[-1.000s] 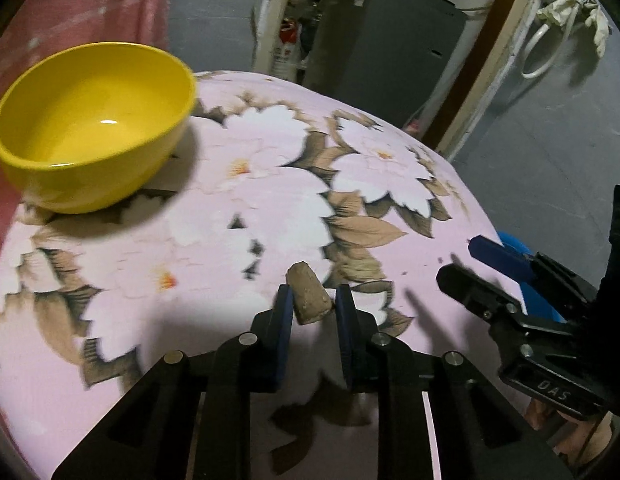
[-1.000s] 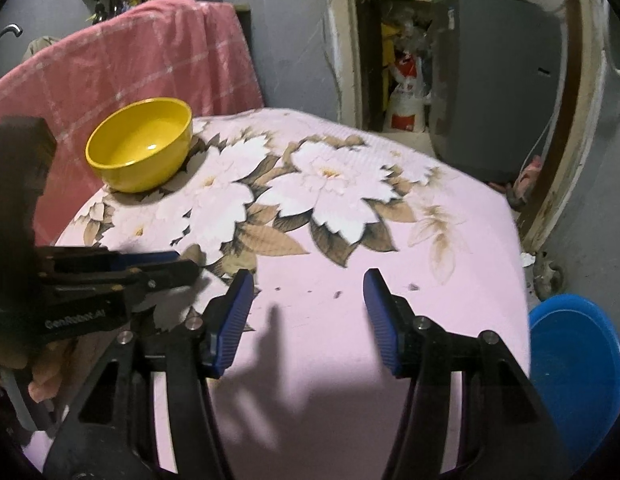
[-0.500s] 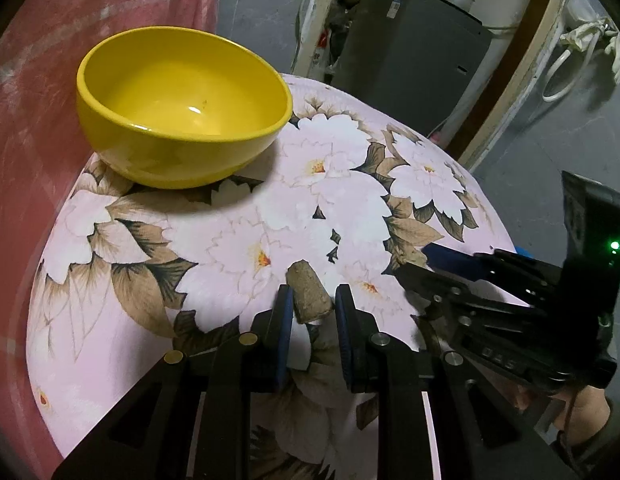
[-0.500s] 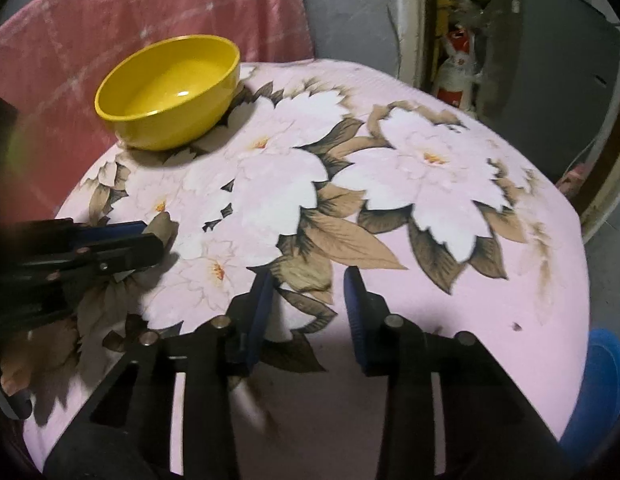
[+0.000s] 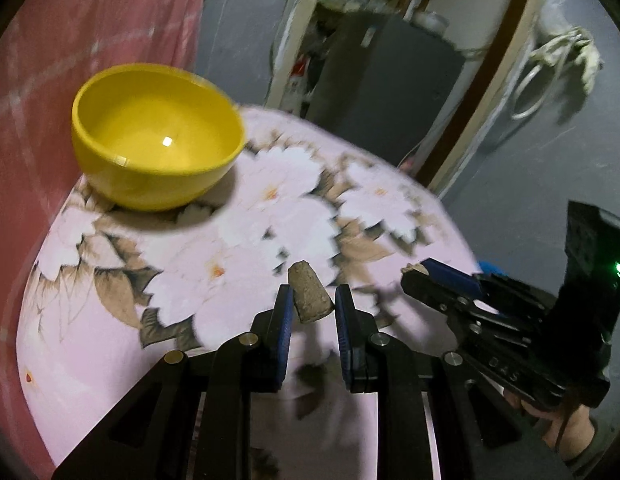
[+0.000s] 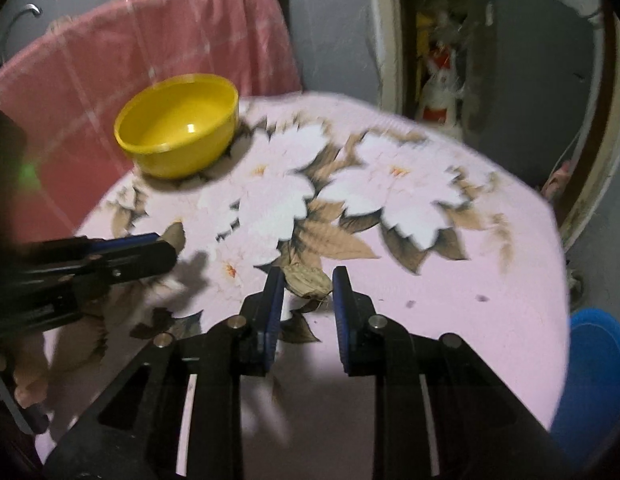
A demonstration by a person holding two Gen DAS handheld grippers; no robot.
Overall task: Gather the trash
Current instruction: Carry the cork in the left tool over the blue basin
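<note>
The left hand-held gripper [image 5: 310, 304] pinches a brown scrap [image 5: 308, 298] above the desk [image 5: 238, 248] — keep squeezing, carry it over the yellow bowl [image 5: 156, 136], then let go. The right hand-held gripper [image 6: 308, 284] grips a crumpled scrap [image 6: 308, 280] too.

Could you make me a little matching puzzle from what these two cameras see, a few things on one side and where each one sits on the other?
Things:
1. yellow bowl
2. brown cork-like piece
3. blue tub
4. pink towel

Places:
A. on the floor beside the table
B. between the fingers of the left hand-held gripper
C. draped behind the table
D. on the flowered tablecloth, near its far edge

Pairs: 1-D, 2-B, 3-A, 4-C
</note>
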